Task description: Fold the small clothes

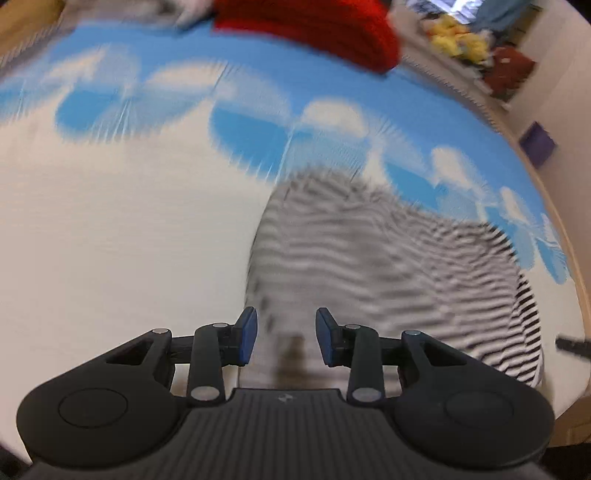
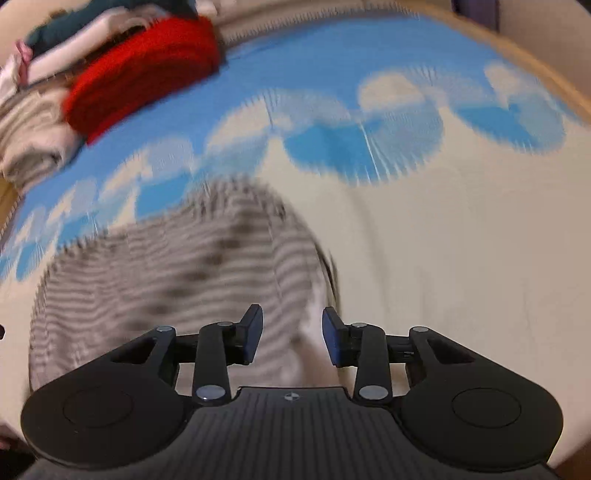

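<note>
A black-and-white striped garment [image 1: 388,254] lies on a cream and blue cloud-print cloth [image 1: 122,229]; both views are motion-blurred. My left gripper [image 1: 285,338] is open, its blue pads apart over the garment's near left edge. In the right wrist view the same striped garment [image 2: 177,266] lies to the left, and my right gripper [image 2: 292,338] is open above its near right edge. Neither gripper holds anything.
A folded red knit [image 1: 314,26] lies at the far edge, also in the right wrist view [image 2: 144,74], beside a pile of beige and white clothes [image 2: 33,136]. Yellow and dark red items [image 1: 461,37] sit on a shelf at right. A purple box [image 1: 537,142] is on the floor.
</note>
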`<action>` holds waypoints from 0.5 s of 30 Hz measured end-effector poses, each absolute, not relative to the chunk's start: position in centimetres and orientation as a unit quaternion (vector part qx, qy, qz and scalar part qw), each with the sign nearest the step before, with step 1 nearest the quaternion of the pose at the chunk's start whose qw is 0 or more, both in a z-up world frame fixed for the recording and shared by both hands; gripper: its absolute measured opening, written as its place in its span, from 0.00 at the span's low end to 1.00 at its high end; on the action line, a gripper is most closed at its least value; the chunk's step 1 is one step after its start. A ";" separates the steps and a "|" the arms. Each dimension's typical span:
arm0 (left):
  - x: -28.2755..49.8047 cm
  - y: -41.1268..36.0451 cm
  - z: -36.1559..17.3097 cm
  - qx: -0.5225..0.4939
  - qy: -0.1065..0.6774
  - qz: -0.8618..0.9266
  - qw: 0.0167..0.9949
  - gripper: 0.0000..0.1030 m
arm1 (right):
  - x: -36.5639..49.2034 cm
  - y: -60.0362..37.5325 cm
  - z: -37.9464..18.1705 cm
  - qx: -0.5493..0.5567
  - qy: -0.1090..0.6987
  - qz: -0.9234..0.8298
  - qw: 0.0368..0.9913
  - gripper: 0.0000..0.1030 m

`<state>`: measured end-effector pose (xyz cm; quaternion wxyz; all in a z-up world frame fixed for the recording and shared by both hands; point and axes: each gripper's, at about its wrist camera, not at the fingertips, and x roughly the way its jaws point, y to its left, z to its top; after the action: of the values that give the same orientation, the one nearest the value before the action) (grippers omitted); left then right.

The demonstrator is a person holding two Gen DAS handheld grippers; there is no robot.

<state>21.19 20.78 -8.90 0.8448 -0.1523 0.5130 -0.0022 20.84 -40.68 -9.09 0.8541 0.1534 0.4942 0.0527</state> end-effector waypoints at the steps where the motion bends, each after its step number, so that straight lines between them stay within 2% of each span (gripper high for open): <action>1: 21.0 20.9 -10.7 -0.160 0.555 0.008 0.816 0.36 | 20.3 -40.8 -9.9 0.161 0.515 0.053 0.840 0.36; 3: 20.9 21.1 -12.2 -0.161 0.585 0.029 0.794 0.35 | 19.7 -40.8 -11.3 0.165 0.547 0.055 0.819 0.36; 8: 21.2 21.5 -13.7 -0.200 0.602 0.022 0.773 0.36 | 18.7 -38.7 -12.6 0.107 0.576 0.068 0.807 0.39; 15: 22.0 21.2 -14.8 -0.219 0.616 0.014 0.757 0.36 | 19.0 -37.8 -14.3 0.091 0.601 0.059 0.792 0.41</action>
<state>21.99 21.15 -14.82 0.7565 -0.2195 0.6159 0.0142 19.04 -37.84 -14.33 0.7921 0.0914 0.6007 0.0586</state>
